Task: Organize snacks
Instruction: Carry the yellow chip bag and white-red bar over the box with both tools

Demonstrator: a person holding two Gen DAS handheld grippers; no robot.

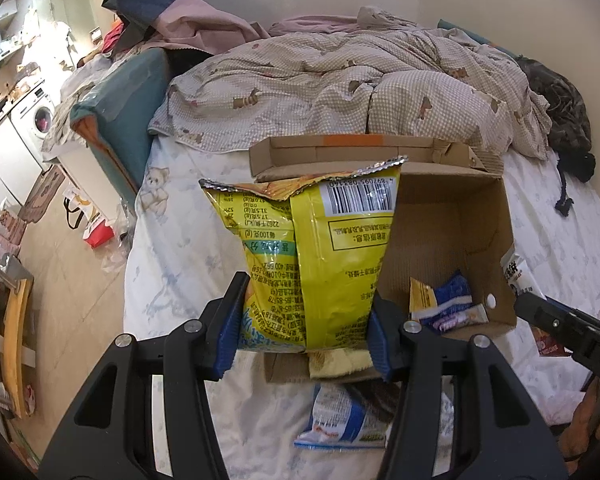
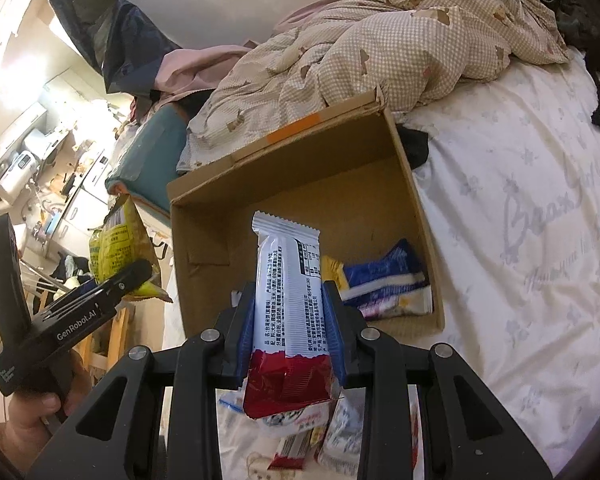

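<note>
The left gripper (image 1: pixel 304 332) was clamped on a yellow chip bag (image 1: pixel 320 256), the cardboard box (image 1: pixel 496 208) ahead to its right. The right gripper (image 2: pixel 290 336) pinched a white-and-red snack bar (image 2: pixel 288 296), the box just beyond.

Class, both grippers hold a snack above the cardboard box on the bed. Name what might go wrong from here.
1. The big yellow chip bag is pinched only near its bottom by the left gripper; it may slip or crush.
2. The cardboard box rests on soft bedding and might tip.
3. The right gripper with its white-and-red bar may bump the left one.
</note>
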